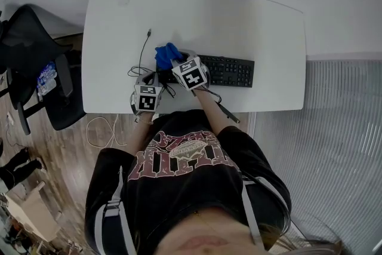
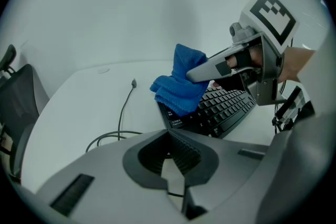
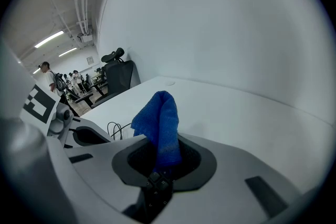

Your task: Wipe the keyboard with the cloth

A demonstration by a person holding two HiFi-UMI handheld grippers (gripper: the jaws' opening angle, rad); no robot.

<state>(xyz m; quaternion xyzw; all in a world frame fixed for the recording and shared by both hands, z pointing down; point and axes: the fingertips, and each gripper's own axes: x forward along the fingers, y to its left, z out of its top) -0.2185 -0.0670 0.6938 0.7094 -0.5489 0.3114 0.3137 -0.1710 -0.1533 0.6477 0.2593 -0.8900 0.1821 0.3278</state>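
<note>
A black keyboard point(image 1: 230, 71) lies on the white table point(image 1: 250, 21), near its front edge. My right gripper point(image 1: 173, 63) is shut on a blue cloth point(image 1: 165, 55) and holds it over the keyboard's left end. In the left gripper view the cloth point(image 2: 178, 84) hangs from the right gripper point(image 2: 197, 75) and touches the keyboard point(image 2: 226, 107). In the right gripper view the cloth point(image 3: 160, 123) sticks up from between the jaws of the right gripper point(image 3: 160, 157), with keys showing below. My left gripper point(image 1: 145, 79) hovers left of the keyboard. Its jaws meet at the left gripper point(image 2: 169, 165) with nothing between them.
A black cable point(image 1: 142, 52) runs in loops on the table left of the keyboard and shows as the cable point(image 2: 122, 113) ahead of the left gripper. A black office chair point(image 1: 36, 63) stands left of the table. Several people point(image 3: 52, 81) stand far back in the room.
</note>
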